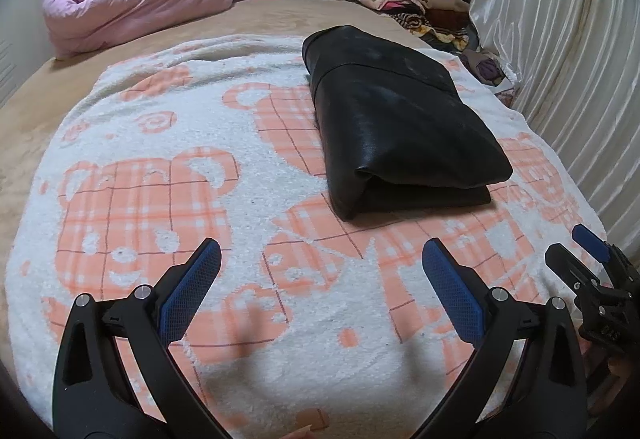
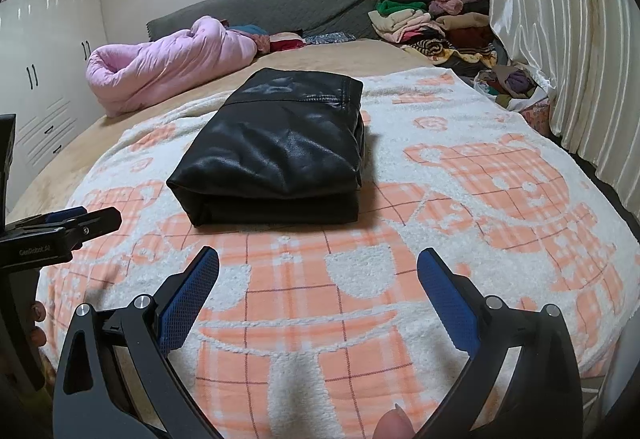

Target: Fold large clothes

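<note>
A black leather garment [image 1: 400,119] lies folded into a thick rectangular bundle on a white and orange bear-print blanket [image 1: 160,175]. In the right wrist view the same bundle [image 2: 276,155] sits ahead of centre on the blanket [image 2: 480,175]. My left gripper [image 1: 322,251] hovers open over the blanket, short of the bundle and to its left, holding nothing. My right gripper [image 2: 318,259] is open too, empty, just in front of the bundle's near folded edge. The right gripper [image 1: 576,247] shows at the right edge of the left wrist view, and the left gripper [image 2: 92,217] shows at the left edge of the right wrist view.
A pink quilt [image 2: 168,59] is rolled at the far left of the bed. Stacks of folded clothes [image 2: 432,23] fill the far right corner by a grey headboard [image 2: 272,5]. A pale curtain [image 2: 568,39] hangs along the right side. White cabinets [image 2: 44,51] stand left.
</note>
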A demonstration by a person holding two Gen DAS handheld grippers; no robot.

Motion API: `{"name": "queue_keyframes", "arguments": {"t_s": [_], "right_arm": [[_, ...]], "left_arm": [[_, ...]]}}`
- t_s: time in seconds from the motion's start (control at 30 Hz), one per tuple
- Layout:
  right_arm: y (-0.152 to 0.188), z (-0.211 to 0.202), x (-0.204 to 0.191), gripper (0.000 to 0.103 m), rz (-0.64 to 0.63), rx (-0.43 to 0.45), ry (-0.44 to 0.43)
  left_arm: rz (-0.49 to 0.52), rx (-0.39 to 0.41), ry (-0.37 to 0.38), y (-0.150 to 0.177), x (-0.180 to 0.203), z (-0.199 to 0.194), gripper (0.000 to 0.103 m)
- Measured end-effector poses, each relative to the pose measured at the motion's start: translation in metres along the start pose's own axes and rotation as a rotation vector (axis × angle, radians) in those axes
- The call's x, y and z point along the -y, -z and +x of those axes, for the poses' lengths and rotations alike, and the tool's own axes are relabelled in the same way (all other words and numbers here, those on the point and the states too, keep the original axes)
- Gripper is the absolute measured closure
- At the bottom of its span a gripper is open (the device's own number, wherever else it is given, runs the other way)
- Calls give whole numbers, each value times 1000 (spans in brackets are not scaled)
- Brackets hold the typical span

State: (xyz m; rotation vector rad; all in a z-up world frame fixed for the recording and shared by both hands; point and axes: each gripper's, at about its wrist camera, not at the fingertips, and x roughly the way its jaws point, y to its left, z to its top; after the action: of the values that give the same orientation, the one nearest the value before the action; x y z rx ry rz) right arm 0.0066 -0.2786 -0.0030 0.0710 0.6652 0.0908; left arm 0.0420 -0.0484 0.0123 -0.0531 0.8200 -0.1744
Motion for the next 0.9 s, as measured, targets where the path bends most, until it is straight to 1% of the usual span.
{"name": "queue_keyframes", "arguments": {"t_s": [0.07,0.4,0.9], "right_arm": [[0,0,-1,4,-7,-1,-3],[-1,2,-5,4,-20,-7,-7],[-1,3,-4,4,-22,-8,-6]], "left_arm": [[3,-1,-11,0,1,0,8],[10,2,-18,0,3,0,8],[10,2,-17,-1,2,-1,8]]}}
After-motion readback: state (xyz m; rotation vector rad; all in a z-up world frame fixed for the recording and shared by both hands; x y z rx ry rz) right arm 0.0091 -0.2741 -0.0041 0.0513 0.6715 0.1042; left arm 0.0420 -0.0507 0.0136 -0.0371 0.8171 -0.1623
